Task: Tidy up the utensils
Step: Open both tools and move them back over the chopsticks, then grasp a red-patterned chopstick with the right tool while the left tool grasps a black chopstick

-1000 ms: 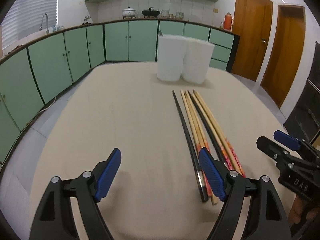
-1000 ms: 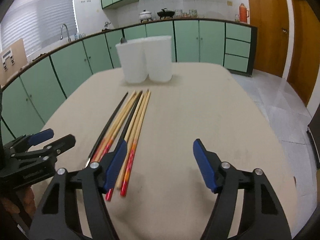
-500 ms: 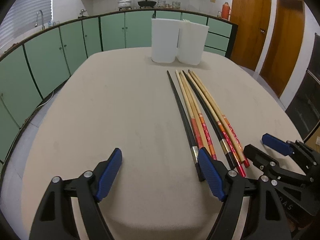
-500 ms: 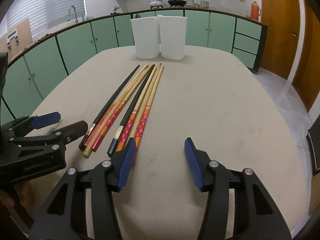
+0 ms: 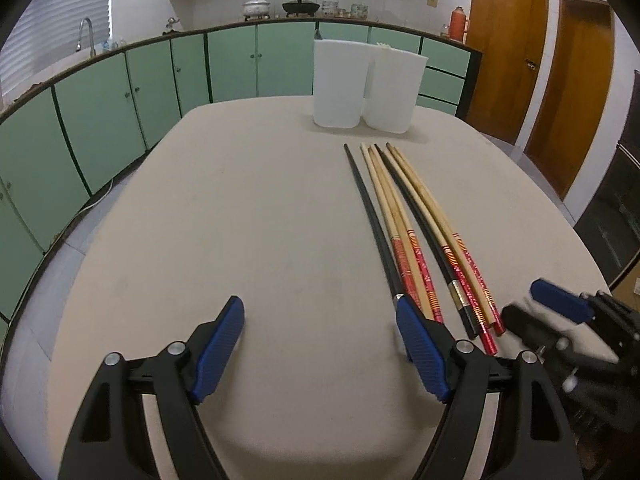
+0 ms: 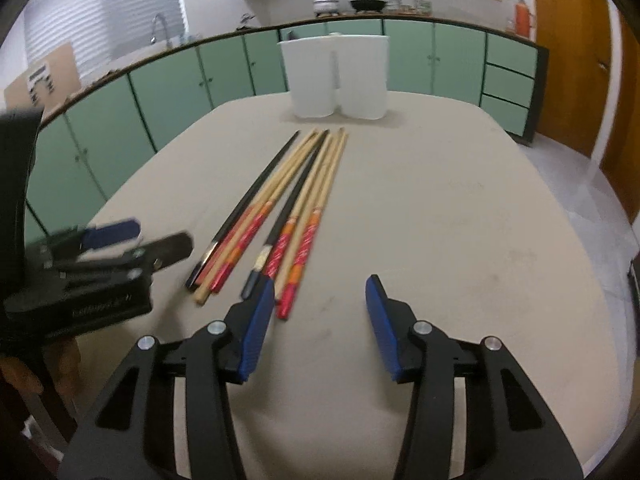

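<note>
Several chopsticks [image 5: 408,220] lie side by side on the beige table [image 5: 260,240], black ones and bamboo ones with red and orange ends; they also show in the right wrist view [image 6: 288,208]. Two white holders [image 5: 366,84] stand together at the far end, also seen in the right wrist view [image 6: 338,76]. My left gripper [image 5: 320,344] is open and empty, its right finger beside the black chopstick's near end. My right gripper [image 6: 320,324] is open and empty, its left finger at the near ends of the chopsticks.
Green cabinets [image 5: 120,96] with a counter, a sink and pots run behind the table. Wooden doors [image 5: 560,80] stand at the right. The table's near edge [image 5: 280,452] is close below the left gripper. The right gripper shows at the right of the left wrist view [image 5: 580,332].
Both grippers have pulled back toward the table's near edge and risen a little, so more of the chopsticks' near ends shows. The right gripper's jaws have narrowed somewhat. Nothing was picked up.
</note>
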{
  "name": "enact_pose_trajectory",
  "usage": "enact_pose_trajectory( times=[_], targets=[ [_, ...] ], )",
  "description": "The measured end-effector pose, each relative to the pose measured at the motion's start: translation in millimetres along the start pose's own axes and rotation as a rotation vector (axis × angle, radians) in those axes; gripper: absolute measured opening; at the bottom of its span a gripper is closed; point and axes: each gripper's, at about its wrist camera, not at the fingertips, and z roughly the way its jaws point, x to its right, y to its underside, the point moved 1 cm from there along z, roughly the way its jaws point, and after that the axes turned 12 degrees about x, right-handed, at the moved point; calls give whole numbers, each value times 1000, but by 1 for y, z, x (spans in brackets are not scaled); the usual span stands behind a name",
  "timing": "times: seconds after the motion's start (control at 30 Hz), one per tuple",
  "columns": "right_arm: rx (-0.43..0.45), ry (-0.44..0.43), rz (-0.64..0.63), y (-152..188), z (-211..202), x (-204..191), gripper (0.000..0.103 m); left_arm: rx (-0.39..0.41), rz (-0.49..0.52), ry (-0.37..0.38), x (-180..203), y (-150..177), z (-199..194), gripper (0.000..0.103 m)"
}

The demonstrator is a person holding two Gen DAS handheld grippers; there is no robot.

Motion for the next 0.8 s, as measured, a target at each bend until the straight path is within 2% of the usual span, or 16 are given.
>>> enact_pose_trajectory(
  times=[0.07,0.23,0.37,0.43,0.53,0.6,0.8],
  targets=[
    [-10,25,-37,3,3,-4,45,1,1,3,1,0,0,77],
    [-11,81,-2,2,5,10,43,3,-4,6,-1,0,-3,77],
    [-13,58,14,2,5,12,42,5,2,13,2,0,-5,77],
    [-12,54,-12,4,6,8,37,5,7,15,4,1,-6,77],
    [5,43,-43,5,8,3,15,2,8,17,6,2,-7,77],
    [4,28,-47,6,8,0,6,1,8,18,7,2,-7,77],
    [19,58,20,0,3,14,5,-6,7,29,10,4,-9,75]
  ],
)
